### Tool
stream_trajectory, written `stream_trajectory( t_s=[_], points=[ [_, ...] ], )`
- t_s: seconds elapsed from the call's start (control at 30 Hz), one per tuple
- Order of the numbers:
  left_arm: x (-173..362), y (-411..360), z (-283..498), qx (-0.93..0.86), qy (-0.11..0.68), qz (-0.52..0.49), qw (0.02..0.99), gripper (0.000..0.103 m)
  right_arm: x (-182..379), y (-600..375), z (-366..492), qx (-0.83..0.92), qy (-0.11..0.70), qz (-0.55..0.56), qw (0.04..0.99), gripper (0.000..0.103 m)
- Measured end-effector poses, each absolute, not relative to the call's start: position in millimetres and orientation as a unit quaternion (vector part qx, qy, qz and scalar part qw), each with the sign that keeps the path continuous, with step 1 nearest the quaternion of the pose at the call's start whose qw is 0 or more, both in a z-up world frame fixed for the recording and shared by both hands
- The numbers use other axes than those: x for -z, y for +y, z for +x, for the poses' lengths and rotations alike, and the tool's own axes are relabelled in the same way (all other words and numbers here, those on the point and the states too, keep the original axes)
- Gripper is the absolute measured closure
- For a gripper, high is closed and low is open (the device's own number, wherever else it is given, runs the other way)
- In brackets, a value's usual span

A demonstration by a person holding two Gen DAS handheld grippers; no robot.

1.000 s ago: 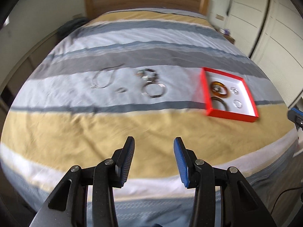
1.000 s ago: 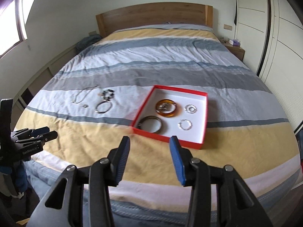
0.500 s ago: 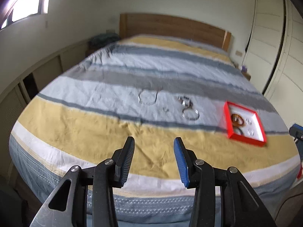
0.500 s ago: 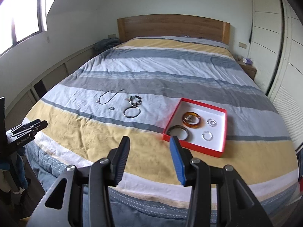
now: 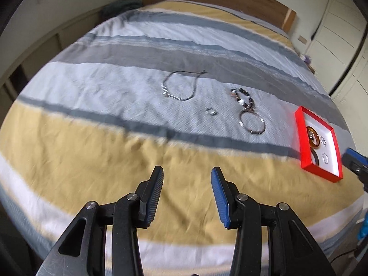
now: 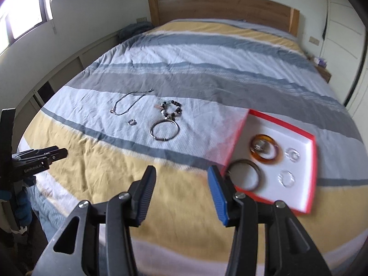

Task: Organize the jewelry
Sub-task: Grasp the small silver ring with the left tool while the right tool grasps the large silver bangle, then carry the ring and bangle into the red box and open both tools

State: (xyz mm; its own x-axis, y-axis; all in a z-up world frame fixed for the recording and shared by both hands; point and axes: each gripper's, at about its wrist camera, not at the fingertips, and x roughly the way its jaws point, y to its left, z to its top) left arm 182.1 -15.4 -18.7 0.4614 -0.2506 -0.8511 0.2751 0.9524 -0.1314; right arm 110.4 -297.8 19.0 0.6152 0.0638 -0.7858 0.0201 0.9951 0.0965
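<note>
- jewelry lies in two groups on the bed (image 6: 207, 53), some loose on a pale stripe of the cover and some inside a red box (image 6: 310, 174) to the right.
- loose pieces: a thin chain necklace (image 6: 131, 103) farthest left, a small ring (image 6: 132, 122) just in front of it, a dark beaded bracelet (image 6: 171, 108), and a metal bangle (image 6: 164, 130) touching the beaded bracelet's near end.
- in the left wrist view the same pieces show as the chain necklace (image 5: 181, 85), small ring (image 5: 211, 111), beaded bracelet (image 5: 243, 96) and metal bangle (image 5: 251, 123), with the red box (image 5: 301, 138) well apart at the right edge.
- inside the box, on its white lining: an amber bangle (image 6: 264, 149) with something silvery lying within it, a dark bangle (image 6: 245, 177) at the near left corner, and two clear rings (image 6: 292, 155) (image 6: 286, 179) along the right side.
- left tool (image 5: 186, 181) hangs over the yellow stripe in front of the loose pieces, jaws spread wide and gripping nothing.
- right tool (image 6: 181, 179) hangs over the yellow stripe near the box's near left corner, jaws also spread wide and bare.
- a wooden headboard (image 6: 220, 7) stands at the far end of the bed, and a window (image 6: 20, 11) is at the upper left.
</note>
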Motion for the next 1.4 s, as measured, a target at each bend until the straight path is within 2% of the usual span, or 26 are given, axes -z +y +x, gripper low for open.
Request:
stream_trajectory(
  t_s=[0.37, 0.77, 0.87, 1.03, 1.4],
  points=[
    [67, -82, 279, 0.2, 0.498, 0.055, 0.842, 0.07, 55, -292, 236, -0.043, 0.485, 0.069, 0.871, 0.059],
    [116, -104, 322, 0.211, 0.51, 0.072, 0.831, 0.076, 119, -285, 287, -0.031, 0.526, 0.058, 0.848, 0.065],
    [119, -107, 320, 0.216, 0.504, 0.073, 0.833, 0.082, 121, -280, 290, -0.032, 0.527, 0.044, 0.848, 0.073],
    [121, -106, 311, 0.221, 0.496, 0.071, 0.837, 0.084, 125, -271, 289, -0.04, 0.525, 0.035, 0.85, 0.098],
    [90, -98, 280, 0.215, 0.476, 0.077, 0.849, 0.084, 84, -278, 253, -0.039, 0.486, 0.05, 0.872, 0.099]
  ],
)
